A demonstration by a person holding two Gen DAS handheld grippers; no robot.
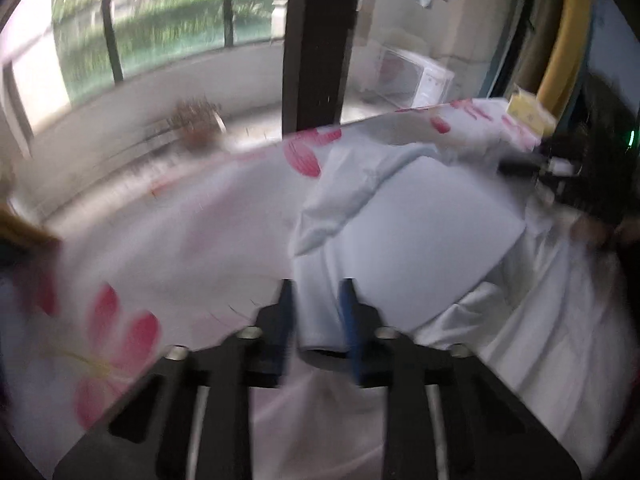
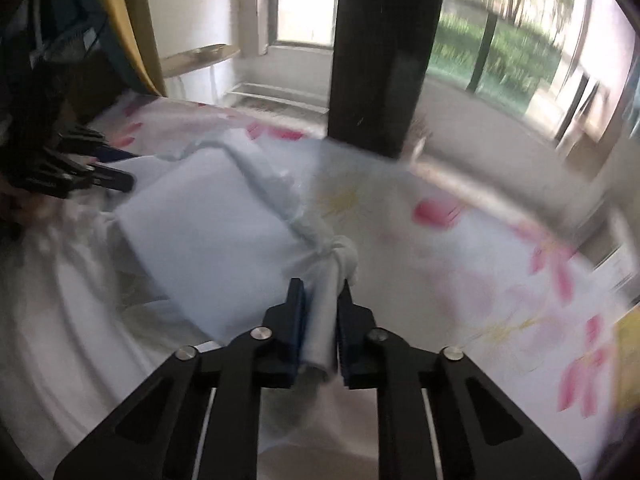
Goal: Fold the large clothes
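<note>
A pale white garment (image 1: 420, 232) lies partly folded and bunched on a flower-printed sheet (image 1: 160, 248). In the left wrist view, my left gripper (image 1: 317, 286) is shut on a strip of the garment's near edge, the cloth pinched between the blue pads. My right gripper (image 1: 516, 168) shows blurred at the garment's far right side. In the right wrist view, my right gripper (image 2: 321, 286) is shut on a gathered, twisted fold of the same garment (image 2: 208, 232). My left gripper (image 2: 116, 178) appears at the left, at the cloth's far corner. Both views are blurred.
The sheet (image 2: 460, 280) covers a wide flat surface. A dark pillar (image 1: 316, 40) (image 2: 384, 60) stands behind it, before a glazed balcony railing. A yellow box (image 1: 528, 110) sits at the far right corner. A white appliance (image 1: 416, 76) and a round table (image 2: 200, 58) stand beyond.
</note>
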